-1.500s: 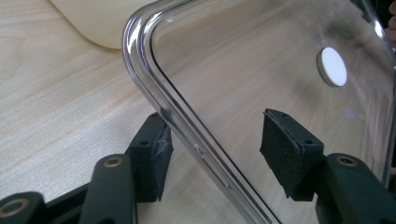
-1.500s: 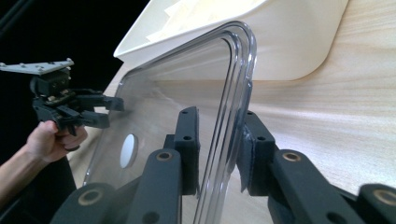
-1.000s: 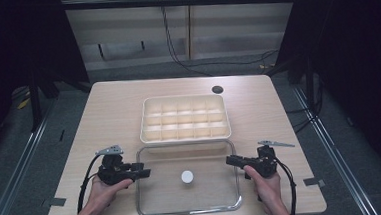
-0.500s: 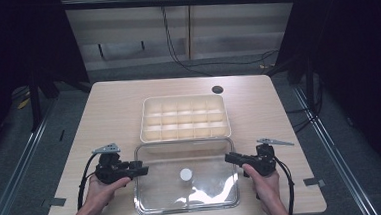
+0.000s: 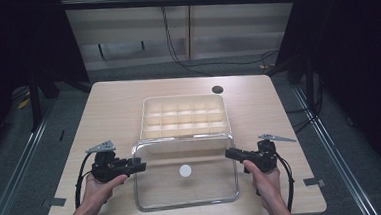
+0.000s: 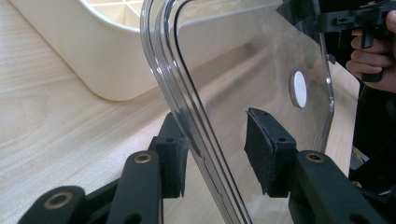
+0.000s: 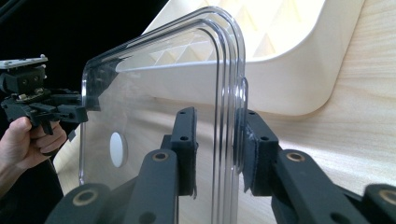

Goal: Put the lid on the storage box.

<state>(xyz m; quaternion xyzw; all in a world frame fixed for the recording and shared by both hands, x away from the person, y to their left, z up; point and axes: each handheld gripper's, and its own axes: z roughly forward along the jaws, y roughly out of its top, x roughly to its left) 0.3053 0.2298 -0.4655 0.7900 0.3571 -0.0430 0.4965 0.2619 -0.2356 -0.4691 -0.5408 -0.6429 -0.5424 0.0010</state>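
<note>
Clear lid (image 5: 185, 175) held above the table (image 5: 113, 107), its far edge at the near rim of the cream tray (image 5: 184, 116). Left hand-held gripper (image 5: 138, 166) at the lid's left edge, jaws just closing around it: one pad (image 6: 173, 161) touching the rim, the other (image 6: 259, 156) apart from it. Right hand-held gripper (image 5: 231, 154) clamped on the lid's right edge, both pads against the plastic. White round dot (image 5: 185, 170) mid-lid.

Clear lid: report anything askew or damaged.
No damage visible. The clear lid sits askew: its far edge overlaps the cream tray's near rim, not squarely covering it, with a gripper at each side edge.
</note>
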